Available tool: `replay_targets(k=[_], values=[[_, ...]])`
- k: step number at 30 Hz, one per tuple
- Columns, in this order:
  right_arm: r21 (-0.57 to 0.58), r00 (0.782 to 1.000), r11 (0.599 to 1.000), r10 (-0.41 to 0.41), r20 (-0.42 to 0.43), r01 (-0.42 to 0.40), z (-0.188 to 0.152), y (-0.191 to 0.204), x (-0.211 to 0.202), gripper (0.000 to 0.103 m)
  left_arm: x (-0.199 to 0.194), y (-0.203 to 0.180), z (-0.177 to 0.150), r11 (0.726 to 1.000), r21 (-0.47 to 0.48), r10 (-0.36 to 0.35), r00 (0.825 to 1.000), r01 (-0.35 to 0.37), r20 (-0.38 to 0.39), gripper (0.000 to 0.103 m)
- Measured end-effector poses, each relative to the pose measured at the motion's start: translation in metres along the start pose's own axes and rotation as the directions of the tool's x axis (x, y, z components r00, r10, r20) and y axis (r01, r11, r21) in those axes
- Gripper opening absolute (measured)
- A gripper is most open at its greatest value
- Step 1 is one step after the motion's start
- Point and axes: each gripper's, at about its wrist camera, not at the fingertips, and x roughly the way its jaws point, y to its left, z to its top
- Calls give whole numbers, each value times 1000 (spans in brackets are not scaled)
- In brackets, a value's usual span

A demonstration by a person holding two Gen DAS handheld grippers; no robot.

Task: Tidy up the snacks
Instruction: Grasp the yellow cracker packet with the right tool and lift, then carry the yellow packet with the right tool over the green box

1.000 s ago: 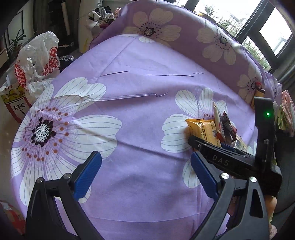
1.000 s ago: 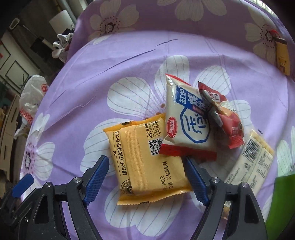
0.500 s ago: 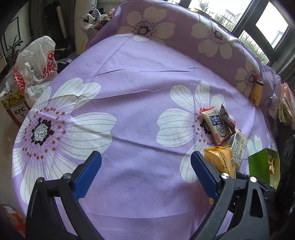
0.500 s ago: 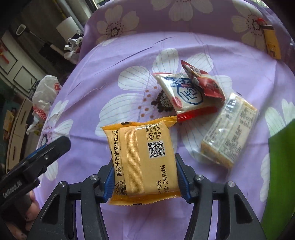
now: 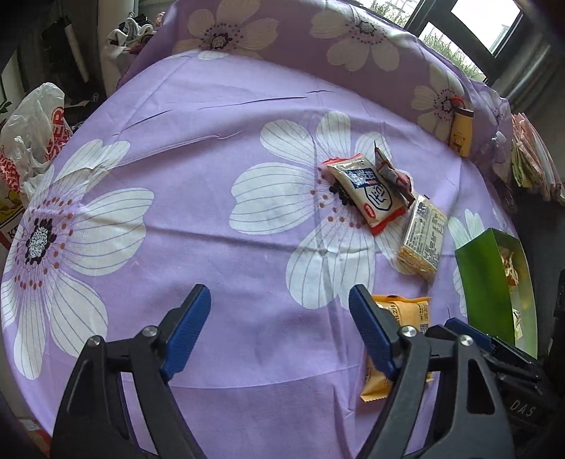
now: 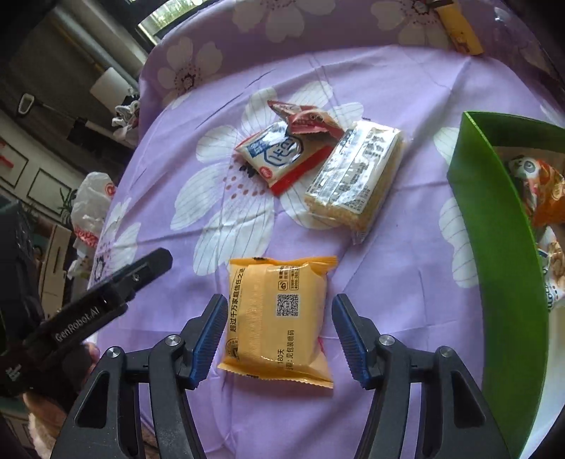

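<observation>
While the right gripper (image 6: 277,340) straddles the yellow packet (image 6: 277,314), its jaws are opening and the blue pads stand just clear of the wrapper, which lies flat on the purple flowered cloth (image 6: 406,282). Beyond it lie a pale cracker pack (image 6: 353,173), a white-and-red packet (image 6: 279,155) and a crumpled red wrapper (image 6: 307,121) resting on it. To the right stands a green box (image 6: 494,247) with wrapped snacks inside. The left gripper (image 5: 279,330) hangs over bare cloth, its jaws closing on nothing. A yellow bottle (image 5: 461,136) leans at the far raised edge. White plastic bags (image 5: 33,130) and a window (image 5: 487,24) border the room.
</observation>
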Motion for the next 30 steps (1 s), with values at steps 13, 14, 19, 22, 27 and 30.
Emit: replay_targets(k=[13,14,19,22,27,30], values=[[179,990,974,135,45,-140,-1,-37,-4,67,18,-51,-28,979,86,-174,977,185,-127,58],[182,989,972,144,41,-149,-1,-37,-2,67,18,-53,-29,978,91,-176,976,188,-127,58],[180,985,969,171,19,-171,-1,-34,8,67,23,-63,-35,971,121,-191,972,208,-138,58],[175,984,969,177,-4,-174,-3,-32,16,66,25,-68,-37,964,128,-213,967,232,-143,55],[154,983,973,181,-31,-174,-4,-26,26,58,28,-75,-41,958,132,-236,962,254,-140,45],[131,990,982,142,-22,-138,-4,-22,25,53,23,-79,-43,960,155,-218,970,233,-108,43]])
